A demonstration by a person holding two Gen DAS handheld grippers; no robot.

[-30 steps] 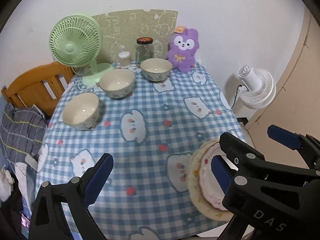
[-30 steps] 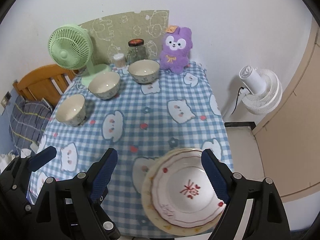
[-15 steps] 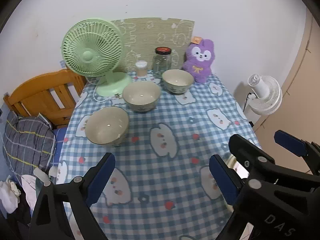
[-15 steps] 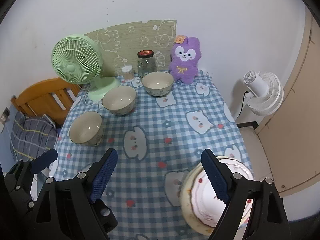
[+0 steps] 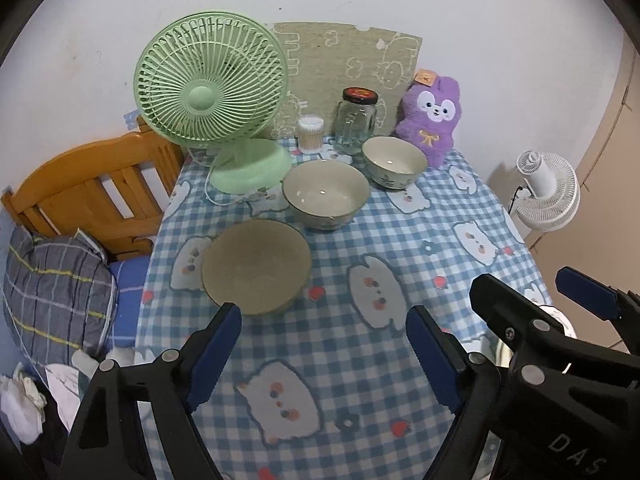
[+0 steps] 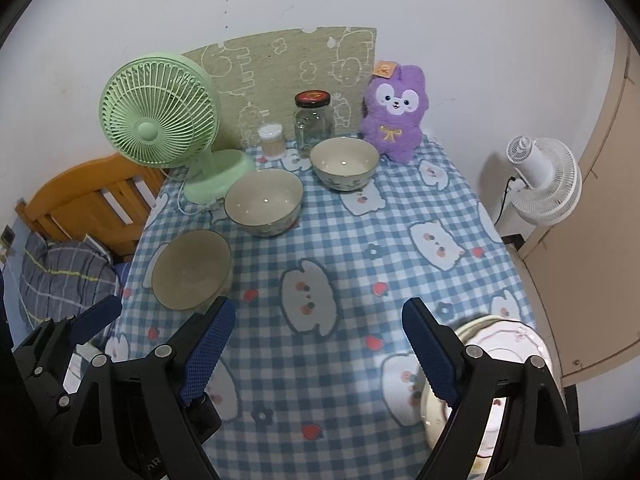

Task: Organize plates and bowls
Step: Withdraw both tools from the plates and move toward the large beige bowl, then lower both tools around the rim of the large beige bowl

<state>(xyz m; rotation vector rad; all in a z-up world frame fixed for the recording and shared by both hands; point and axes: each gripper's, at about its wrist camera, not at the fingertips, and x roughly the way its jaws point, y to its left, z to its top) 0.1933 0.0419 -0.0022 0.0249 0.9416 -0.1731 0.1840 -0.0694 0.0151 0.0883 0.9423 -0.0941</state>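
Three cream bowls stand in a diagonal row on the blue checked table (image 5: 400, 248): a near bowl (image 5: 256, 266), a middle bowl (image 5: 326, 194) and a far bowl (image 5: 394, 162). My left gripper (image 5: 322, 356) hovers just in front of the near bowl; its jaws are closing with nothing between them. My right gripper (image 6: 320, 348) is open and empty over the cloth, right of the left one. A stack of plates (image 6: 508, 340) with pink trim lies at the table's front right corner, partly hidden by the right finger. The right wrist view shows the same bowls (image 6: 264, 202).
At the back of the table stand a green desk fan (image 5: 210, 84), a glass jar (image 5: 356, 122), a small swab tub (image 5: 310, 132) and a purple plush (image 5: 434, 120). A wooden bed frame (image 5: 88, 184) lies left; a white floor fan (image 5: 546, 192) stands right.
Both grippers have moved left across the table, away from the plates and toward the bowls, which now look nearer. The left jaws stand a little narrower.
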